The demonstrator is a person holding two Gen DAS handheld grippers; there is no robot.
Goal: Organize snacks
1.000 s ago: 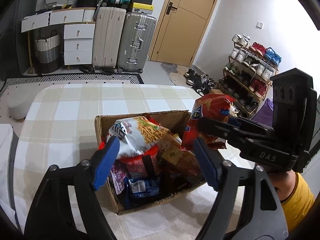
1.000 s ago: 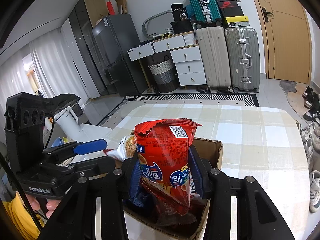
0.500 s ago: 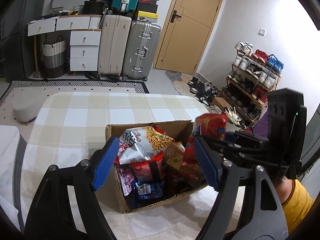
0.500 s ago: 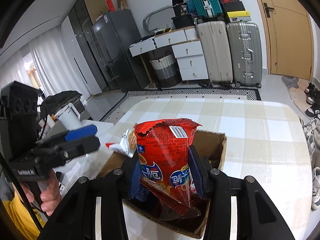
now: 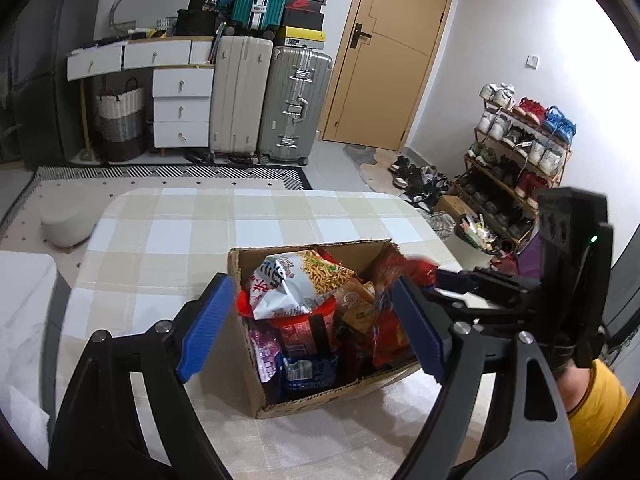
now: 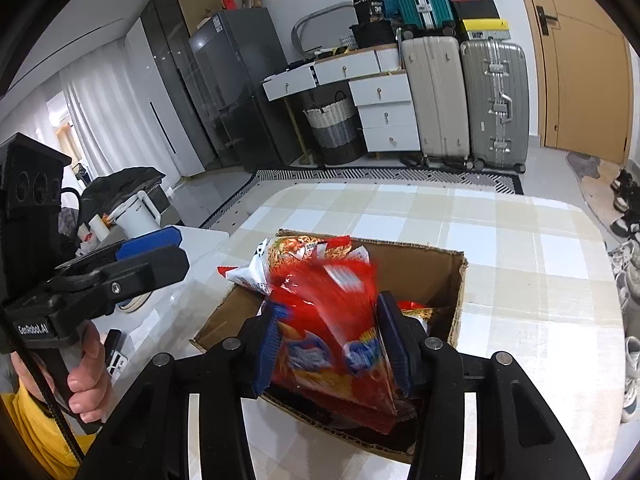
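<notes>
A cardboard box (image 5: 249, 354) (image 6: 424, 272) full of snack packets stands on the checked table. A white bag of stick snacks (image 5: 296, 280) (image 6: 280, 258) lies on top of the pile. My right gripper (image 6: 328, 306) hovers over the box's near right corner. Its jaws are opening, and the red snack bag (image 6: 328, 320) between them is blurred, slipping down into the box. In the left wrist view that red bag (image 5: 386, 330) sits at the box's right side, under the right gripper (image 5: 460, 280). My left gripper (image 5: 312, 285) (image 6: 148, 252) is held above the box, jaws opening, nothing between them.
The checked tablecloth (image 5: 256, 220) covers the table beyond the box. A white counter (image 6: 200, 240) with a kettle (image 6: 136, 216) stands to the left. Suitcases (image 5: 264, 96), white drawers (image 5: 182, 108) and a shoe rack (image 5: 516, 160) line the far walls.
The left gripper has drawn back and up, so the box looks smaller. The red bag, held upright before, now slides down between the right jaws, which have widened.
</notes>
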